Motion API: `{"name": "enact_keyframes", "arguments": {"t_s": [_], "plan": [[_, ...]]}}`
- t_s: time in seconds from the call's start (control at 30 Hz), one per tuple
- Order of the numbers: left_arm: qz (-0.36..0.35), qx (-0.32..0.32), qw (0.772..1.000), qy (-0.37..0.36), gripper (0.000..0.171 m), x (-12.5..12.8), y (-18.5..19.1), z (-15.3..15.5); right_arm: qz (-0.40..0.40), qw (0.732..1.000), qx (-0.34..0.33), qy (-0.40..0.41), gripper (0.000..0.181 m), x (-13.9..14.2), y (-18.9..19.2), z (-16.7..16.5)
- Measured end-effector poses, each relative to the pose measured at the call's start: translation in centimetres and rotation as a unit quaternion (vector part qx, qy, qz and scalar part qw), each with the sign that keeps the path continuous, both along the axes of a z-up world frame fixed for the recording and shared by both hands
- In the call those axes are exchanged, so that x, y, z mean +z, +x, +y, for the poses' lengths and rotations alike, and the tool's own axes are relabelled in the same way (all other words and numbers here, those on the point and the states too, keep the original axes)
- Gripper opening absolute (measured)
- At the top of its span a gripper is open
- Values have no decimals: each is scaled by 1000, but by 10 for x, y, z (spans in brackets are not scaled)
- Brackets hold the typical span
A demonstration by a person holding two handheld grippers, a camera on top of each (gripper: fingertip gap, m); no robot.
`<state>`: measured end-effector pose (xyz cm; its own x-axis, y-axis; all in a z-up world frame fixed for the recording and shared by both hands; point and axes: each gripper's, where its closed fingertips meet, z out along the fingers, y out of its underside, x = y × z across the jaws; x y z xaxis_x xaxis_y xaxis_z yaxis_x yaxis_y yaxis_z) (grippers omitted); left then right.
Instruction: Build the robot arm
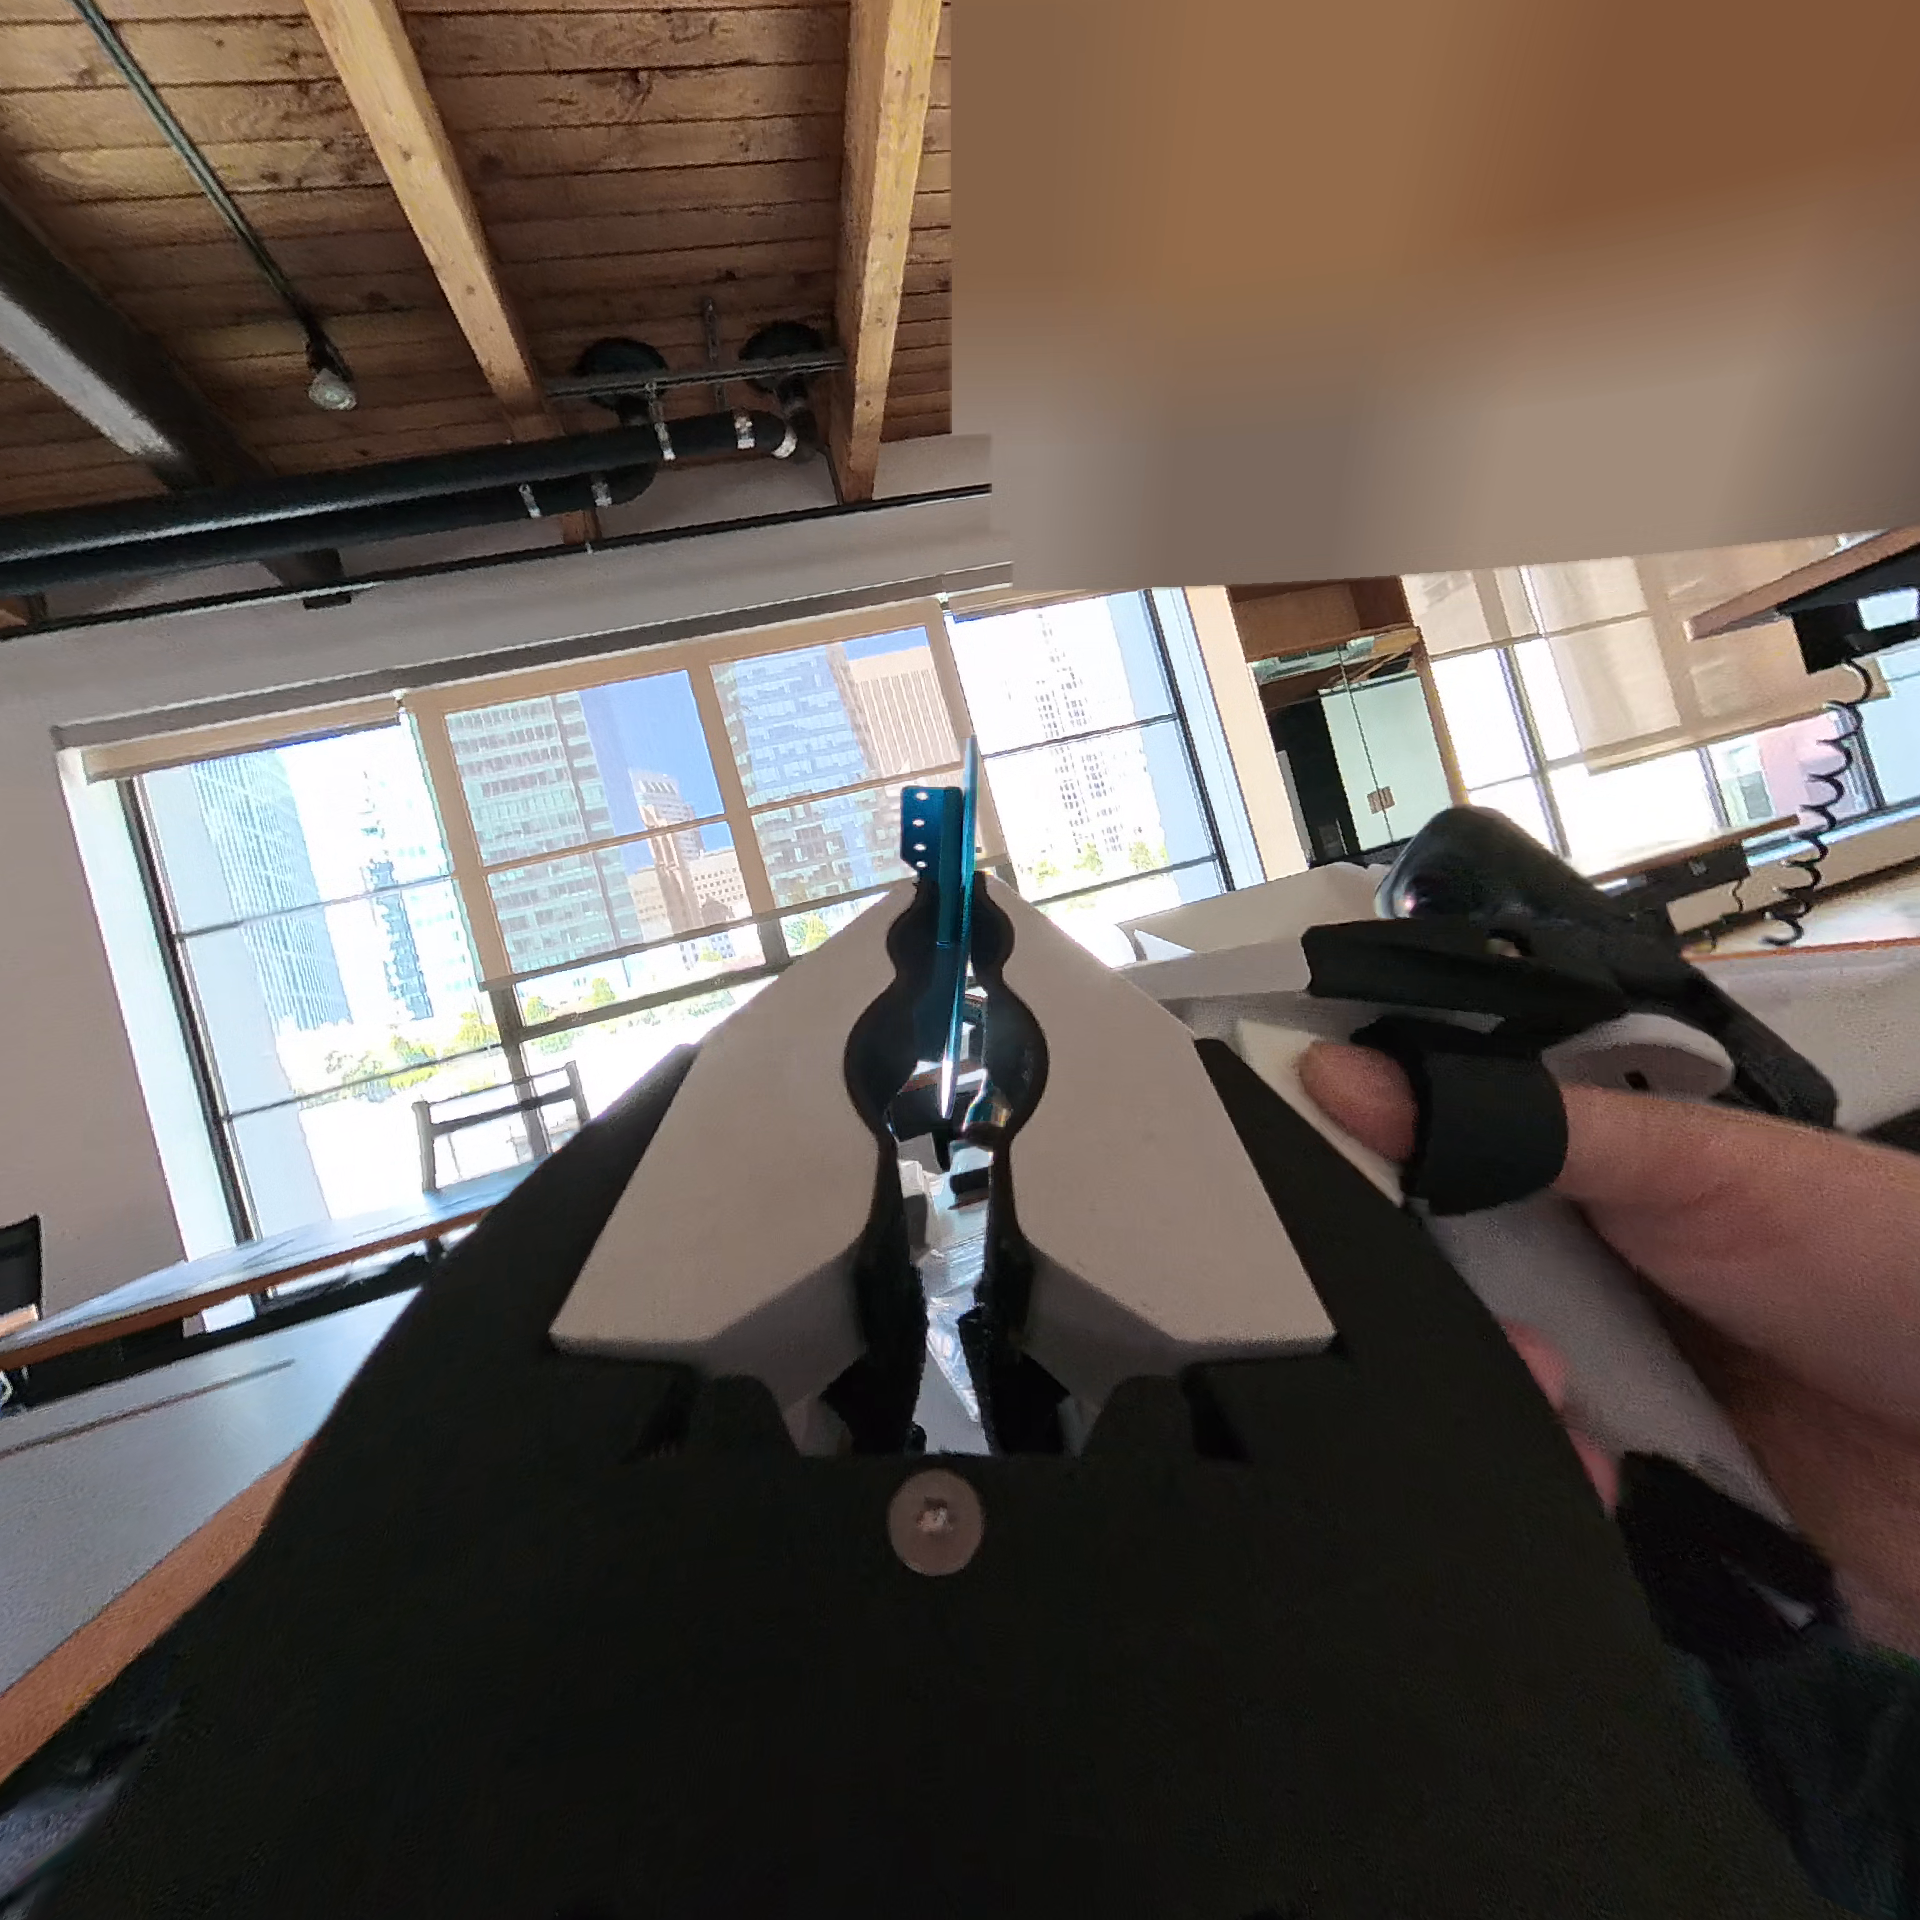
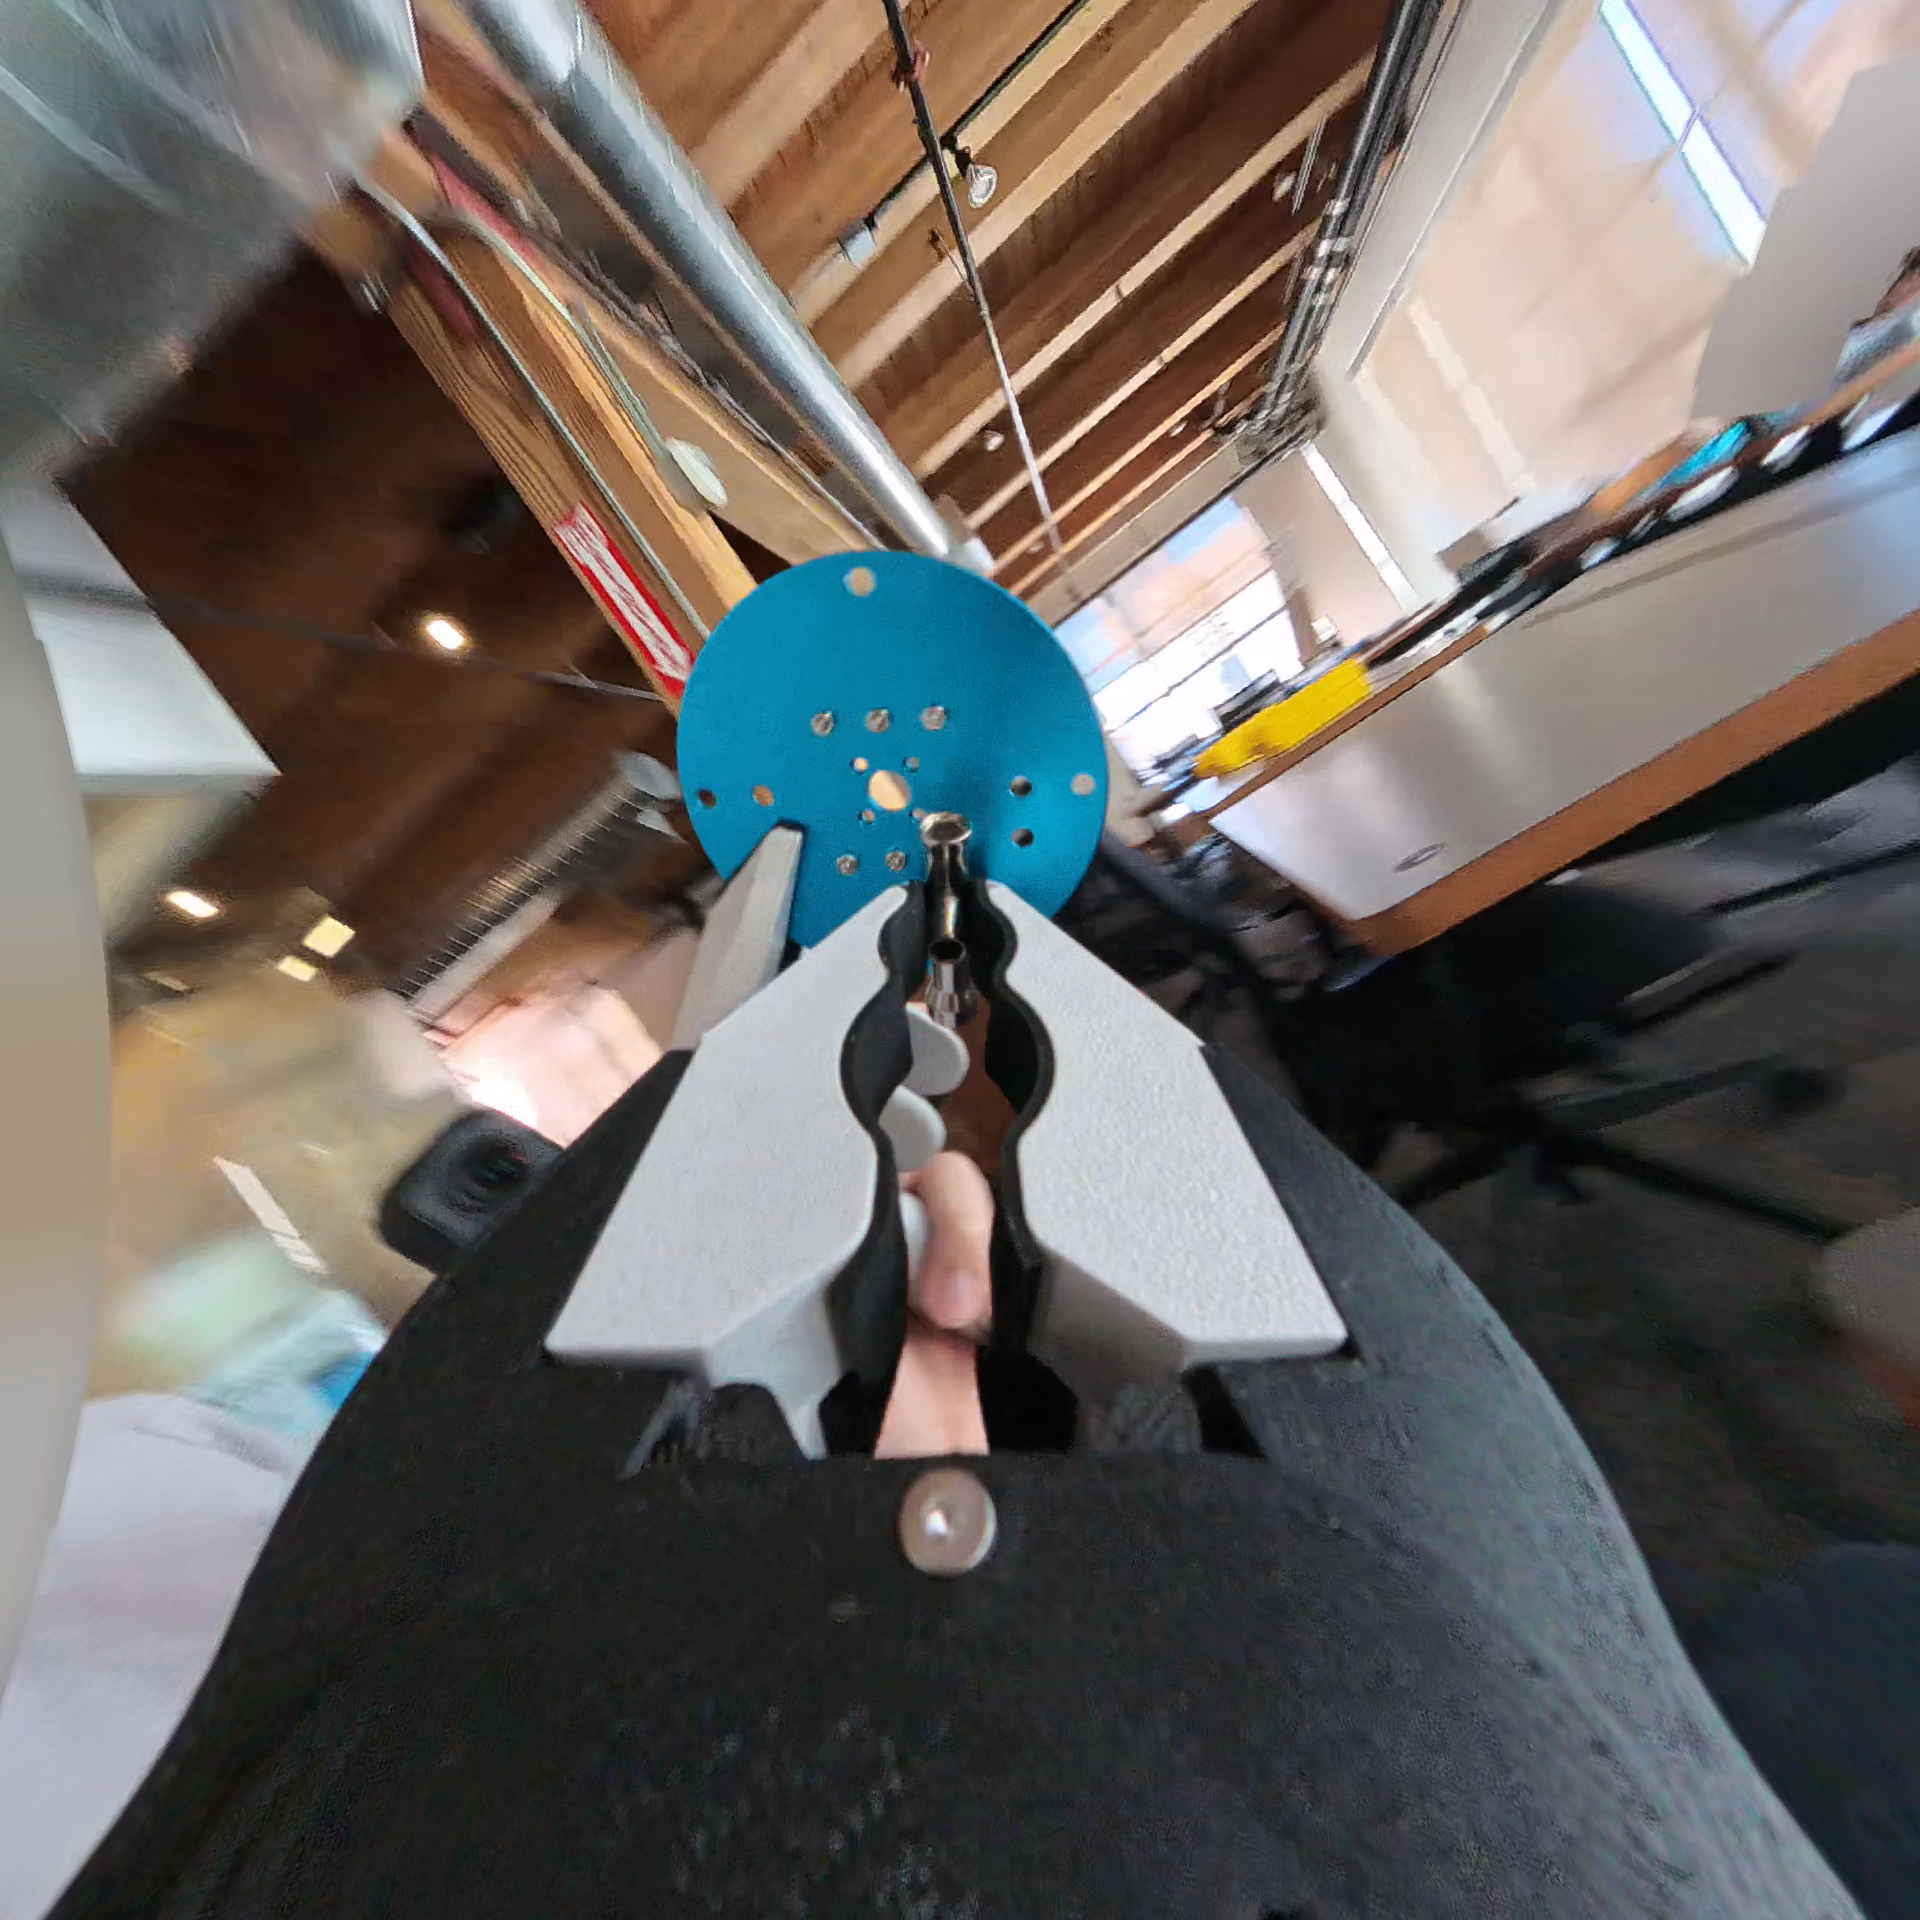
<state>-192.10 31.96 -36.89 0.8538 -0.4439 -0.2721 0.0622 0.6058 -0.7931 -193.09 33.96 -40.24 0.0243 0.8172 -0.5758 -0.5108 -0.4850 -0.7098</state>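
- Two grippers are up in the air here, both pointed toward the wooden ceiling (image 1: 623, 208) rather than at a table.
- The left gripper (image 1: 943, 894) has its white fingers (image 1: 790, 1049) pinched nearly together on the thin edge of a blue disc (image 1: 961, 883). From this side the disc shows edge-on, standing up out of the tips, with a small blue bracket (image 1: 928, 826) with holes sticking off its left face.
- The right gripper (image 2: 945, 894) is clamped just as narrow on a small silver screw (image 2: 943, 862), which is held upright between the tips. The screw's head sits right against the face of the blue disc (image 2: 888, 727), just below and right of the centre hole.
- In the right wrist view the disc is face-on: round, lots of small holes, a few screws already set in it, and one white finger of the left gripper (image 2: 753, 914) holding its lower left edge.
- A hand (image 1: 1714, 1299) with a black finger strap holds the right gripper's handle, seen at the right of the left wrist view.
- Behind the left gripper are big windows (image 1: 623, 883) with city towers outside, black pipes (image 1: 416, 499) under the beams, and long dark tables (image 1: 208, 1299).
- Behind the right one is a shiny metal duct (image 2: 727, 312), a white counter with a wood edge (image 2: 1558, 779) and something yellow (image 2: 1278, 717), too blurry to tell.
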Motion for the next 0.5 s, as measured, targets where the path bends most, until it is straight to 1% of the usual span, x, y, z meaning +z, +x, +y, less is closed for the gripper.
{"name": "enact_keyframes", "arguments": {"t_s": [0.07,0.1,0.17,0.23,0.3,0.33,0.37,0.4,0.47,0.5], "plan": [[25,6,999,28,3,-2,1,-3,42,996,44,-61,6,0,-1,-2],[39,12,998,44,3,-2,2,-5,69,990,74,-97,7,0,-1,-4],[67,19,995,69,4,-3,4,-8,124,967,138,-173,7,1,-1,-6],[86,15,993,82,3,-5,4,-11,184,924,210,-262,6,0,-1,-9],[91,5,992,89,3,-6,3,-14,233,876,271,-324,6,-1,-2,-13],[92,6,992,87,3,-7,2,-14,243,865,284,-335,6,-1,-2,-14],[91,10,992,82,3,-7,0,-13,238,870,278,-331,6,-3,-2,-15],[88,11,993,78,3,-7,-1,-13,224,884,263,-314,6,-4,-2,-16],[67,9,996,60,3,-4,-5,-12,182,926,220,-247,6,-1,1,-16],[53,0,998,45,3,-2,-6,-11,151,948,193,-201,6,1,3,-17]]}}
